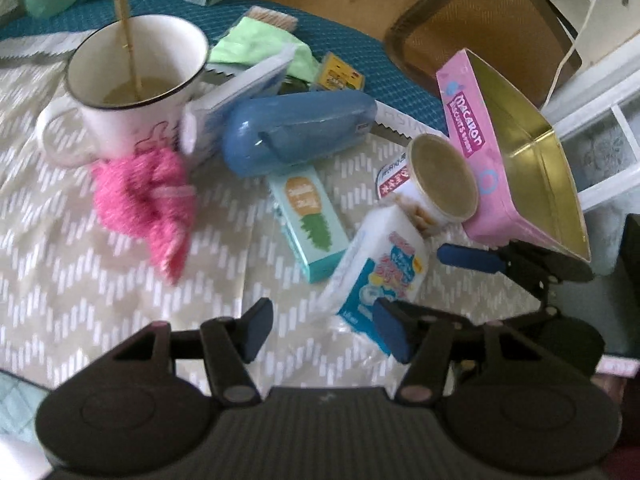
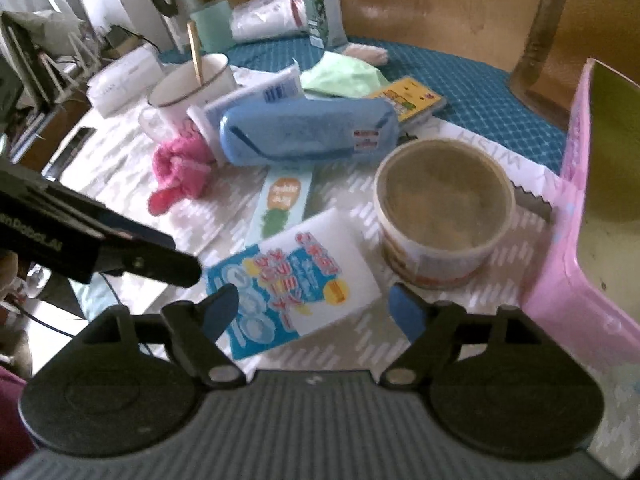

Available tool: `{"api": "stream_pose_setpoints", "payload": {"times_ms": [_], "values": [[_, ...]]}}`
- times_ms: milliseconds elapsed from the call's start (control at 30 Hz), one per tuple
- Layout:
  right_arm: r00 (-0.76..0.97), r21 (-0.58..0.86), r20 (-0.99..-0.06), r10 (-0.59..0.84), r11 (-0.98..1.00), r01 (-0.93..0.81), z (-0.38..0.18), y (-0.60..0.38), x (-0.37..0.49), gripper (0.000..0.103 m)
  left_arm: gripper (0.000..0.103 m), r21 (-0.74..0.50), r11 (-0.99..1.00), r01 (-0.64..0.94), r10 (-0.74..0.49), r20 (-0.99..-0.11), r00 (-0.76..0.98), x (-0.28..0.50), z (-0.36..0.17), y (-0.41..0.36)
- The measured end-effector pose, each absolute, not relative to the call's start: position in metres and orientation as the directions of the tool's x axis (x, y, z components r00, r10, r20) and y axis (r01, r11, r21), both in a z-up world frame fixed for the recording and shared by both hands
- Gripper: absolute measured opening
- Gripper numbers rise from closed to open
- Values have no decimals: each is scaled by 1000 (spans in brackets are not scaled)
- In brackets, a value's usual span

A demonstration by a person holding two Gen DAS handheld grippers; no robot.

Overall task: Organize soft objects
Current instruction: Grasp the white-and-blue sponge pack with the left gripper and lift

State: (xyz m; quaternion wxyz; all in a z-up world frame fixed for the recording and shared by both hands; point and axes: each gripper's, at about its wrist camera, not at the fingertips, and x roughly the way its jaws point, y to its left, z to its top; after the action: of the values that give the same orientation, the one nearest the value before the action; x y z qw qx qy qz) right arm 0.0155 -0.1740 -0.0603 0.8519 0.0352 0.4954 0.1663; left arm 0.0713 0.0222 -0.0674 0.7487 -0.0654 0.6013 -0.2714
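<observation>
The white sponge pack [image 2: 296, 280] lies on the chevron cloth [image 2: 120, 184], its near end hidden behind the right gripper [image 2: 316, 312], whose open jaws flank it without touching; only the left view shows it leaning on the tub [image 1: 440, 184]; the left gripper [image 1: 324, 330] is half open, empty.

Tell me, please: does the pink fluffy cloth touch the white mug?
Touching. The left wrist view shows the pink fluffy cloth pressed against the base of the white mug, with no tablecloth visible between them.
</observation>
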Motion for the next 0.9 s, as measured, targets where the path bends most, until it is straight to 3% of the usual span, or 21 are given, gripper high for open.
{"api": "stream_pose_setpoints", "payload": {"times_ms": [133,233,367,500,700,733,900], "values": [[408,261,-845,345,933,-249,-70,-173,27,84,50,-466,821,330,-508,-860,51,66,-76,19],[351,317,-848,397,911,-264,-69,-174,21,65,44,-486,811,327,-513,-858,-4,62,-85,12],[294,329,-854,429,883,-333,-62,-171,-5,66,44,-480,838,258,-507,-861,44,69,-87,25],[327,254,-863,386,890,-378,-58,-168,-15,66,44,-475,861,184,-497,-862,99,76,-84,44],[321,222,-870,375,878,-423,-79,-159,3,65,43,-451,860,238,-480,-874,76,68,-88,21],[300,234,-873,383,871,-432,-85,-156,4,51,37,-450,858,250,-478,-876,62,64,-93,14],[354,175,-870,342,887,-428,-64,-168,-13,44,37,-424,837,347,-475,-877,73,55,-72,-14]]}}
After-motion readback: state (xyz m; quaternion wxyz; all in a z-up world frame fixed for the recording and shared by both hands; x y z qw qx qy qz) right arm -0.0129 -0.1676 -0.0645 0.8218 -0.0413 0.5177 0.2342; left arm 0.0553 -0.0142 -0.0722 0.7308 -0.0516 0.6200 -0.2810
